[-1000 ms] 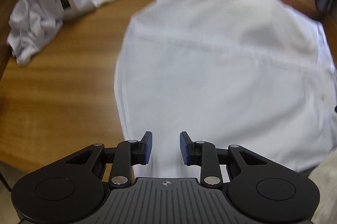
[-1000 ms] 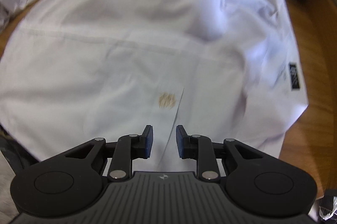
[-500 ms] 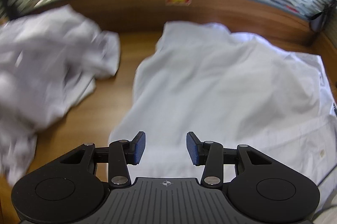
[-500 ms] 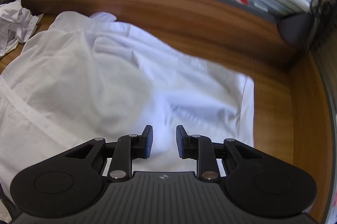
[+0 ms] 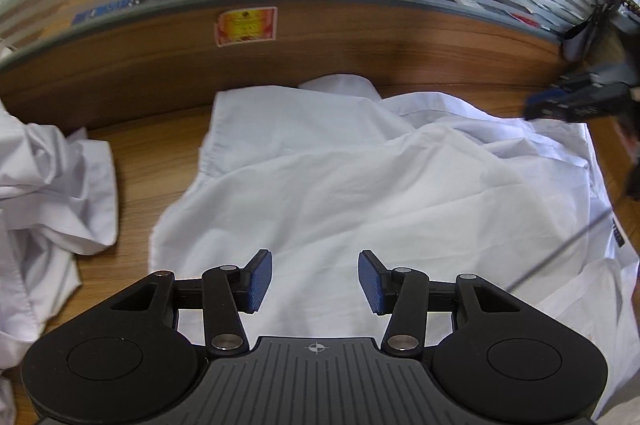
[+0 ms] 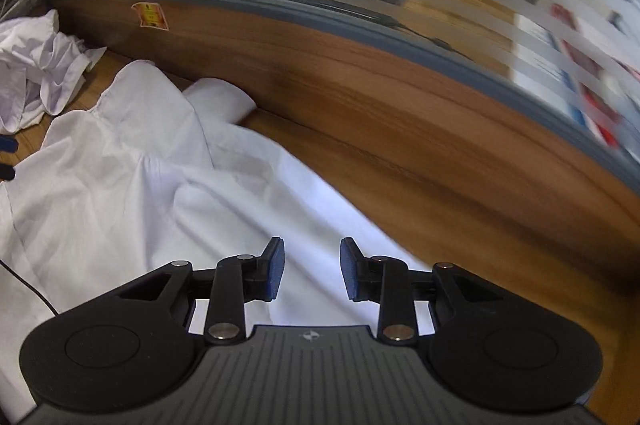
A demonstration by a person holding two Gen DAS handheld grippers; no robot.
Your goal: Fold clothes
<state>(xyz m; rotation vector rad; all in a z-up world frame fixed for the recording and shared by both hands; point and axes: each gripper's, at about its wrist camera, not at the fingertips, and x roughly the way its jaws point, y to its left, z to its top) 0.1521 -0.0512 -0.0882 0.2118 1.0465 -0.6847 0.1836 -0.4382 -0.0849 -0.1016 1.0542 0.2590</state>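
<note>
A white shirt (image 5: 360, 193) lies spread and rumpled on the wooden desk (image 5: 152, 153), its far edge against the back panel. My left gripper (image 5: 315, 281) hovers over the shirt's near left part, open, with nothing between its blue pads. In the right wrist view the shirt (image 6: 132, 185) fills the lower left. My right gripper (image 6: 312, 269) hangs over the shirt's right edge near the panel; its jaws are opening with nothing gripped. The right gripper (image 5: 580, 101) also shows blurred at the far right of the left wrist view.
A crumpled pile of white clothes (image 5: 48, 209) lies to the left of the shirt, and it shows as the pile (image 6: 36, 65) in the right wrist view. A wooden back panel (image 6: 360, 105) with striped glass above closes off the desk. A thin dark cable (image 5: 560, 257) crosses the shirt's right side.
Both grippers have swept from the shirt's near part toward its far edge by the back panel. Both pairs of jaws stand wider than before.
</note>
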